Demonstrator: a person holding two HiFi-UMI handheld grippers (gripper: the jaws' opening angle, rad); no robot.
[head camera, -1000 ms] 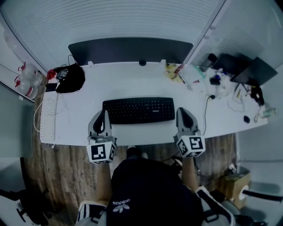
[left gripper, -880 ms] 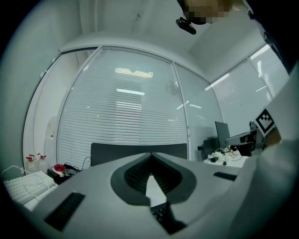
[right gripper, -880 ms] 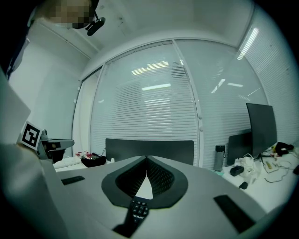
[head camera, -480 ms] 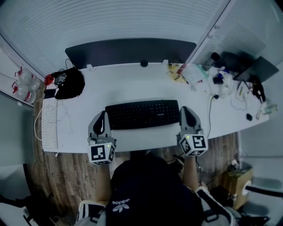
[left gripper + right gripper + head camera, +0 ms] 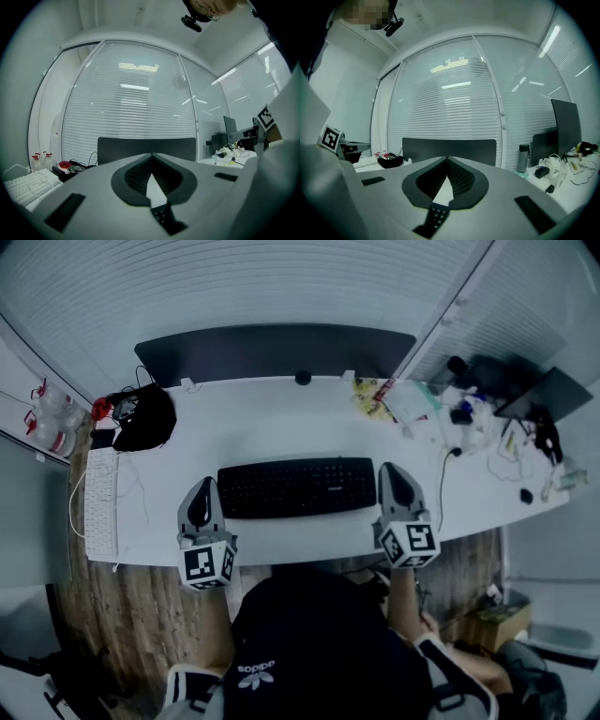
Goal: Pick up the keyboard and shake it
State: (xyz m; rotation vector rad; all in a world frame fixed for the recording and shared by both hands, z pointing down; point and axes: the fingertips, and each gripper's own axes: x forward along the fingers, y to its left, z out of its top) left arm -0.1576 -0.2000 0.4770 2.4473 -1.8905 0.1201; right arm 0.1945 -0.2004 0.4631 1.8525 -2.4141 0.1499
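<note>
Your black keyboard (image 5: 295,487) lies flat on the white desk (image 5: 281,423), square to its front edge and straight ahead of you, between the two claws. Your left gripper (image 5: 201,487) sits just beside the keyboard's left end, its tip near the front left corner. Your right gripper (image 5: 390,471) sits just beside the right end. From the head view you cannot tell whether either tip touches the keyboard. Both claws are pinched fully together with nothing between the pads. In each gripper view the jaws meet in a point, and a strip of black keys shows just below them (the keyboard lies under the tips, not in them).

The only writing you can read is "adidas" on your dark top (image 5: 255,673). The cubes on the grippers carry square black-and-white markers. Any print on the keyboard is too small to read.

Around you, a white keyboard (image 5: 101,502) lies along the desk's left edge, with a thin cable trailing from it. Behind it sits a black bag (image 5: 145,416) with cables and something red beside it. A long dark panel (image 5: 272,351) stands along the back of the desk, and a small dark round thing (image 5: 303,377) rests in front of it. To the right there are papers, a dark bottle (image 5: 455,365), tangled cables and a dark screen (image 5: 553,395). None of this lies between your claws and the keyboard.
</note>
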